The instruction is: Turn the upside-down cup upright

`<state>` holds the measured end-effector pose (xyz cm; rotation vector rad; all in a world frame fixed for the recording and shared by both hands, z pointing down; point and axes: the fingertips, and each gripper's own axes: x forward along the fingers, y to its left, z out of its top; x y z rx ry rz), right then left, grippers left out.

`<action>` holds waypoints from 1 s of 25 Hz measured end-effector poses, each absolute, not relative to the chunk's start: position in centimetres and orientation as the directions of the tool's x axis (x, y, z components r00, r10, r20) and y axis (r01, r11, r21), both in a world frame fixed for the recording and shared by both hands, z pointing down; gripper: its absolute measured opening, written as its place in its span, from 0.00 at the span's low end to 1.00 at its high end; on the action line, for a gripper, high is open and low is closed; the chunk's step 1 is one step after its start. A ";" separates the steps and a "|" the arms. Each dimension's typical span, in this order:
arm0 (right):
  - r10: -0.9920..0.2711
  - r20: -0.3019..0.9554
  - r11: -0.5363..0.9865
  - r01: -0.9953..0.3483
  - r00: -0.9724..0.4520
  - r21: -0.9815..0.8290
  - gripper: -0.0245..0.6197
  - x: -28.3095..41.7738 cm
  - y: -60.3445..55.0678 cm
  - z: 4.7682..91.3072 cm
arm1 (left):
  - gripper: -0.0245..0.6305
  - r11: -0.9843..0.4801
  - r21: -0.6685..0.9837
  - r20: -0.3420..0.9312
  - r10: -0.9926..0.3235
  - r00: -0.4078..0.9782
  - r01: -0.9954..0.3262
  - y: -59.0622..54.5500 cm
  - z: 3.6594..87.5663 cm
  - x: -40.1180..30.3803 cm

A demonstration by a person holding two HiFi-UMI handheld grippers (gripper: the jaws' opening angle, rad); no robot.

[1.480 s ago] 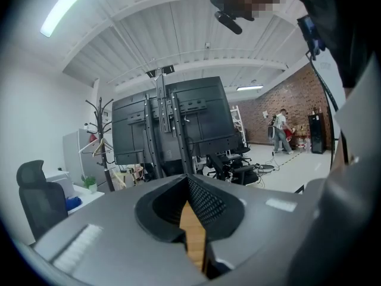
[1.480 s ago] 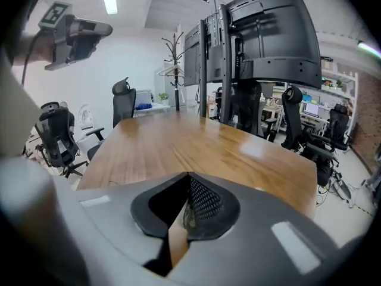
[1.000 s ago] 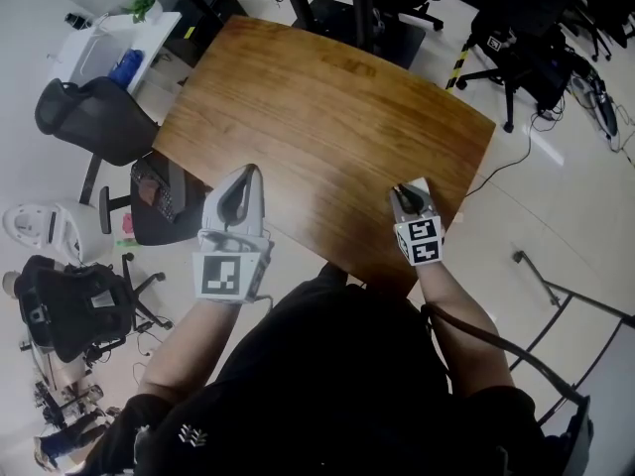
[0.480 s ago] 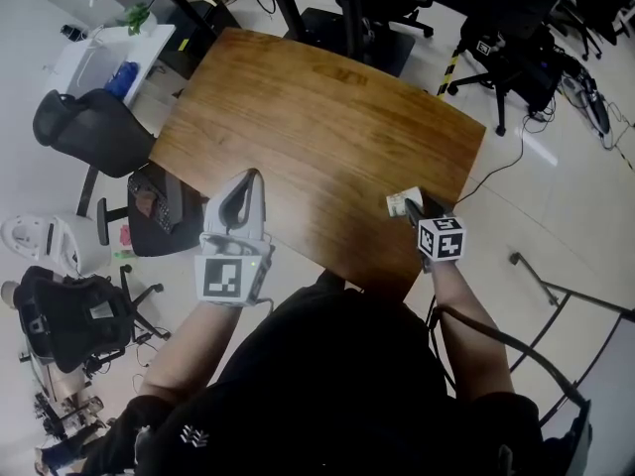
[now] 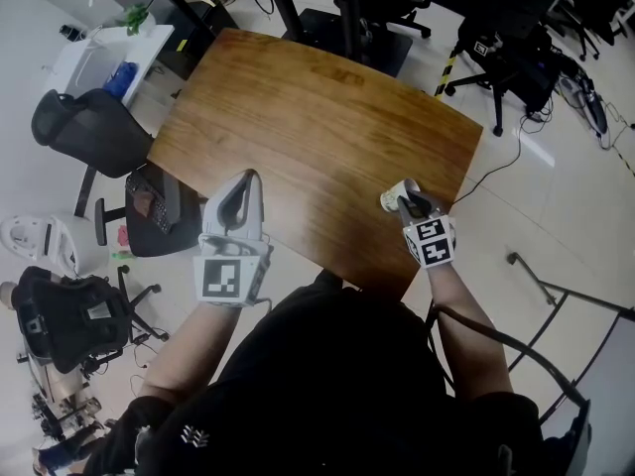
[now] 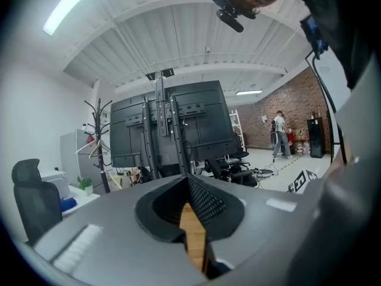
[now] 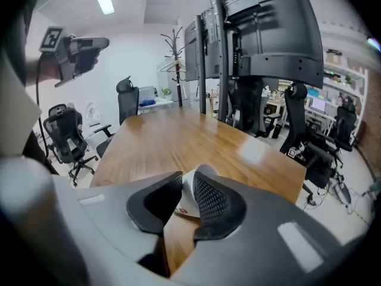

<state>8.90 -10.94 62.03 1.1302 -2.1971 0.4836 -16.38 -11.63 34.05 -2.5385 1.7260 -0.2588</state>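
Cup [image 5: 395, 195] in right claw [image 5: 405, 202], near right edge of table [image 5: 317, 117]; left claw [image 5: 245, 175] idle.
Right claw: jaws have just been closing and now stand narrow, pads pressed on either side of the white cup wall. Left claw: tips pressed together, nothing between them, hanging over the near left edge of the table, well apart from the cup. Head view alone places the cup (it appears tilted rather than upright) close to the table's near right corner. Right gripper view alone shows the grip itself, with a small red mark on the cup [image 7: 188, 198] between the pads. Left gripper view shows no cup, only a sliver of table wood below its closed tips.
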 end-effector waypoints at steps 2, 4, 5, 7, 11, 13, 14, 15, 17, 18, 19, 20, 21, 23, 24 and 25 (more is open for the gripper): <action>-0.590 0.674 0.601 -0.799 -0.445 -0.002 0.08 8.2 -10.8 61.6 | 0.04 -0.374 -0.145 0.101 -0.927 0.362 -0.916 -11.6 34.1 -16.3; -0.578 0.685 0.623 -0.782 -0.443 0.020 0.07 7.9 -10.6 61.8 | 0.04 -0.374 -0.143 0.096 -0.927 0.363 -0.916 -11.6 34.0 -16.0; -0.572 0.690 0.629 -0.777 -0.443 0.023 0.07 7.7 -10.5 61.9 | 0.04 -0.374 -0.142 0.095 -0.927 0.363 -0.917 -11.6 34.0 -16.0; -0.561 0.700 0.636 -0.771 -0.442 0.023 0.07 7.6 -10.3 62.3 | 0.04 -0.375 -0.142 0.097 -0.926 0.364 -0.916 -11.6 34.0 -15.8; -0.536 0.721 0.650 -0.760 -0.439 0.020 0.07 7.1 -9.9 63.1 | 0.04 -0.378 -0.143 0.104 -0.925 0.366 -0.915 -11.6 34.2 -15.8; -0.518 0.730 0.661 -0.750 -0.445 0.013 0.08 6.6 -9.7 63.4 | 0.04 -0.381 -0.145 0.105 -0.923 0.369 -0.913 -11.6 34.3 -15.8; -0.512 0.734 0.664 -0.747 -0.447 0.009 0.08 6.4 -9.7 63.5 | 0.04 -0.384 -0.145 0.106 -0.922 0.371 -0.912 -11.7 34.4 -15.7; -0.509 0.736 0.664 -0.748 -0.447 0.005 0.08 6.3 -9.7 63.6 | 0.04 -0.388 -0.145 0.108 -0.921 0.375 -0.910 -11.7 34.5 -15.6; -0.513 0.738 0.656 -0.754 -0.438 0.008 0.08 6.2 -9.9 63.6 | 0.04 -0.397 -0.149 0.120 -0.916 0.382 -0.905 -12.0 35.2 -15.3; -0.517 0.739 0.652 -0.758 -0.432 0.012 0.09 6.3 -10.0 63.7 | 0.04 -0.403 -0.151 0.130 -0.913 0.386 -0.903 -12.0 35.7 -15.2; -0.521 0.740 0.648 -0.762 -0.426 0.017 0.10 6.4 -10.0 63.7 | 0.04 -0.409 -0.153 0.139 -0.910 0.390 -0.899 -12.1 36.2 -15.0; -0.525 0.738 0.644 -0.764 -0.423 0.020 0.13 6.4 -10.0 63.6 | 0.04 -0.418 -0.154 0.145 -0.906 0.397 -0.896 -12.2 36.6 -14.9; -0.532 0.734 0.641 -0.767 -0.423 0.022 0.14 6.5 -10.0 63.3 | 0.04 -0.427 -0.151 0.147 -0.902 0.407 -0.892 -12.3 36.8 -14.7; -0.549 0.719 0.634 -0.772 -0.425 0.028 0.16 6.6 -10.1 62.4 | 0.04 -0.449 -0.141 0.148 -0.891 0.429 -0.883 -12.5 37.2 -14.0; -0.562 0.708 0.632 -0.775 -0.429 0.032 0.16 6.6 -10.0 61.7 | 0.04 -0.460 -0.134 0.147 -0.885 0.442 -0.878 -12.7 37.5 -13.5; -0.579 0.688 0.628 -0.777 -0.437 0.035 0.16 6.6 -10.0 60.7 | 0.04 -0.474 -0.126 0.145 -0.878 0.456 -0.872 -12.9 37.7 -12.9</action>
